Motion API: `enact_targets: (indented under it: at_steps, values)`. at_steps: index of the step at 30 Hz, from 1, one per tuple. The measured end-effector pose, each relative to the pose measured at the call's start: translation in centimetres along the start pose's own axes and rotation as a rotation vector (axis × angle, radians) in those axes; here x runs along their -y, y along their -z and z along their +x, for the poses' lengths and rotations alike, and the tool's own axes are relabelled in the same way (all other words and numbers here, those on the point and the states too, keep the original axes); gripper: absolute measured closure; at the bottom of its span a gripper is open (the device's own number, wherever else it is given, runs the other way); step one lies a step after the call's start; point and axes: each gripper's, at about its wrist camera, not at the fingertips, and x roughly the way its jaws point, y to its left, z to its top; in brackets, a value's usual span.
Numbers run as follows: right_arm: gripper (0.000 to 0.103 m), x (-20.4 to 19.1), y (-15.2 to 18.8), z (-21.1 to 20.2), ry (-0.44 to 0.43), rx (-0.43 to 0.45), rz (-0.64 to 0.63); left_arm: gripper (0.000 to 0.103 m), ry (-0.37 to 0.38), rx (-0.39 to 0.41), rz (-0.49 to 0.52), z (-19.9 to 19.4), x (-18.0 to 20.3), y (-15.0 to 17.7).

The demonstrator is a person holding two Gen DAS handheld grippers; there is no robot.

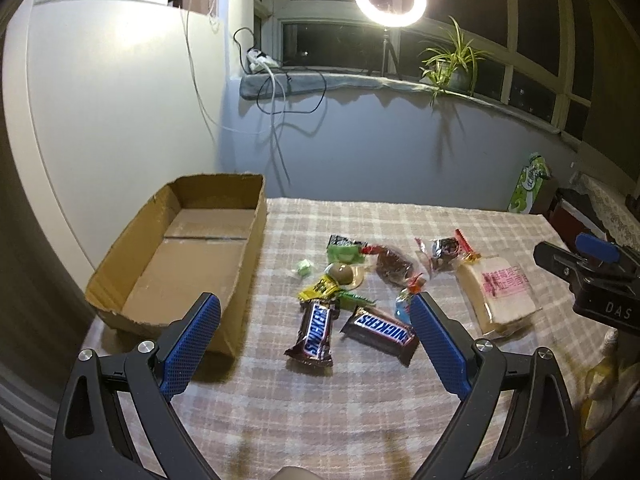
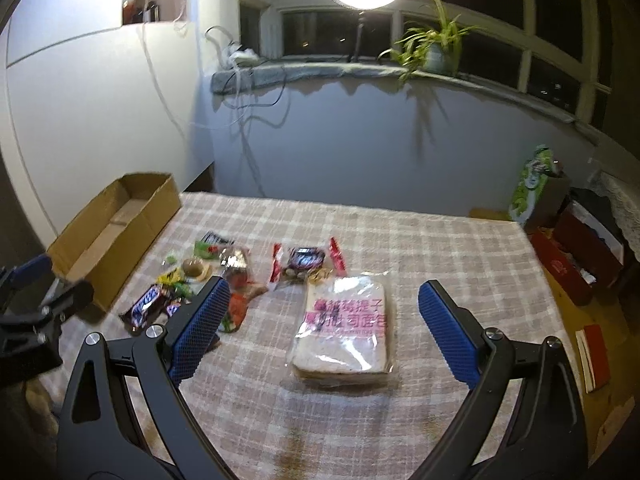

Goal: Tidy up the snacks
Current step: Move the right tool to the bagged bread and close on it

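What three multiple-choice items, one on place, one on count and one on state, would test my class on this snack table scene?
1. Where does the cardboard box stand relative to the snacks?
A. Left of them
B. Right of them
C. On top of them

2. How many Snickers bars lie on the table?
A. One
B. Two
C. Four

3. What state is the left gripper in?
A. Shut on a bar
B. Open, holding nothing
C. Shut on the box

Answers:
1 A: the box sits at the table's left edge, snacks to its right.
2 B: two brown wrappers lie side by side.
3 B: its blue pads stand wide apart above the bars.
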Motion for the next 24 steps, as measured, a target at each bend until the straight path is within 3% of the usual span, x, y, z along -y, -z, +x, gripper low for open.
enact_targets:
  at_steps: [8,10,13,16,24]
  values:
    - [0.006,2.8,1.4,1.8,-0.042,-0.08,-0.003,0.032,0.036,-0.089,-0.012,1.9,-0.7,1.0]
    - [0.006,3.2,1.7,2.0,-0.056,-0.1,-0.013,0.045,0.058,-0.115,-0.017,2.5,-0.5,1.3]
    - [0.006,3.9,2.3,3.1,-0.059,-0.147,-0.024,0.056,0.11,-0.169,-0.035,3.6,0.1,1.9]
    - [0.012,4.4,2.6,4.2,-0.08,-0.191,-0.011,0.06,0.143,-0.208,-0.033,4.5,1.2,2.5]
    - [0.013,5.2,2.1,5.2,-0.148,-0.216,0.05,0.062,0.224,-0.253,-0.047,5.5,3.0,2.3]
